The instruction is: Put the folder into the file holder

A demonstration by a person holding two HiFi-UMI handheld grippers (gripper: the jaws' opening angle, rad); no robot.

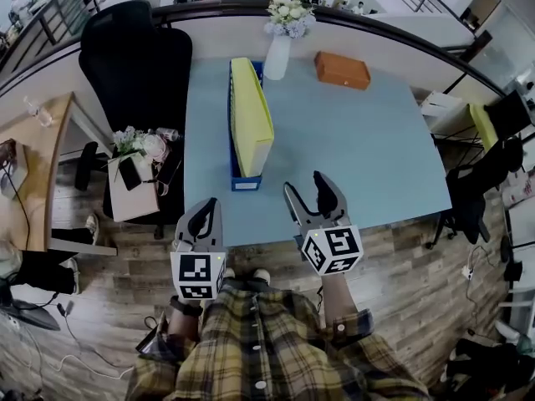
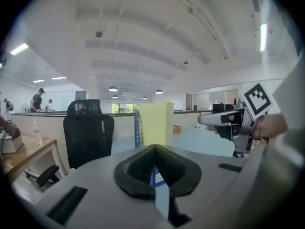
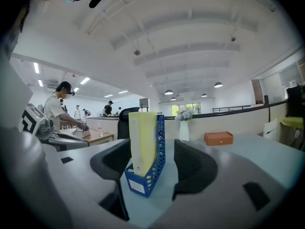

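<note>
Along the table's (image 1: 359, 140) edge, folder (image 1: 249, 115) stands in file holder (image 1: 245, 182).

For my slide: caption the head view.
Yellow folder stands in blue file holder; left tongs shut, right tongs open, both empty.

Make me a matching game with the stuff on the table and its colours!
Things:
1. folder
2. file holder
3. box
4. vase

Colours:
a. orange
b. white
c. yellow
d. blue

Right pairs: 1-c, 2-d, 3-a, 4-b.
</note>
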